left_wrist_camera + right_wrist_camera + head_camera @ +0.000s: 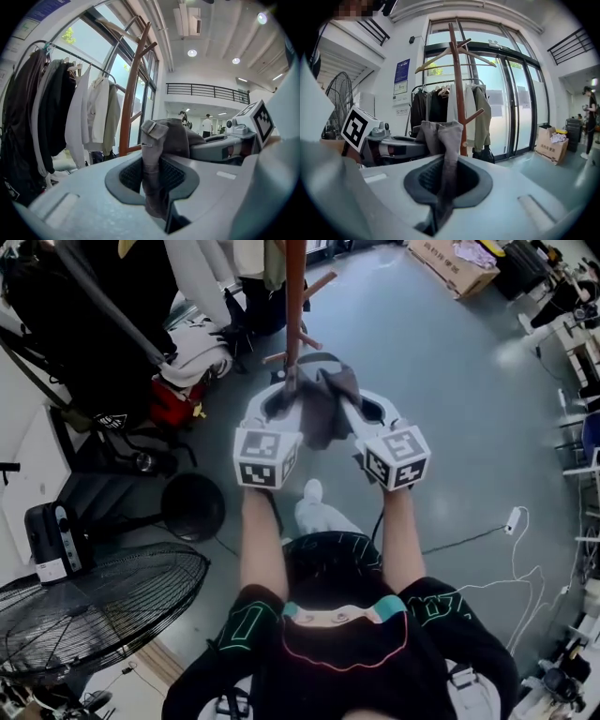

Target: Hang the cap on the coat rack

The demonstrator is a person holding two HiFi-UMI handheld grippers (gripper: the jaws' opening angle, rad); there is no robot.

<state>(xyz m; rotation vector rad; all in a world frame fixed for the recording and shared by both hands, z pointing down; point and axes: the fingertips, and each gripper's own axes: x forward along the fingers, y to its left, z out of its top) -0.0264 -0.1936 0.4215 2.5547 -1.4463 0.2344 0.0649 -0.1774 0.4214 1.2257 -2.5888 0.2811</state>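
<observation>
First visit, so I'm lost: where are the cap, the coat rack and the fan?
cap [328, 418]: head view, middle of its grey fabric.
coat rack [459, 89]: right gripper view, its brown wooden pole.
fan [94, 610]: head view, its wire grille.

L forearm [261, 545] & R forearm [401, 540] reach fwd, roughly parallel. L tool [284, 396] & R tool [349, 403] angle inward, tips close together just in front of coat rack [294, 306]. Each tool's jaws are clamped on a fold of the cap [328, 416] btw them.
</observation>
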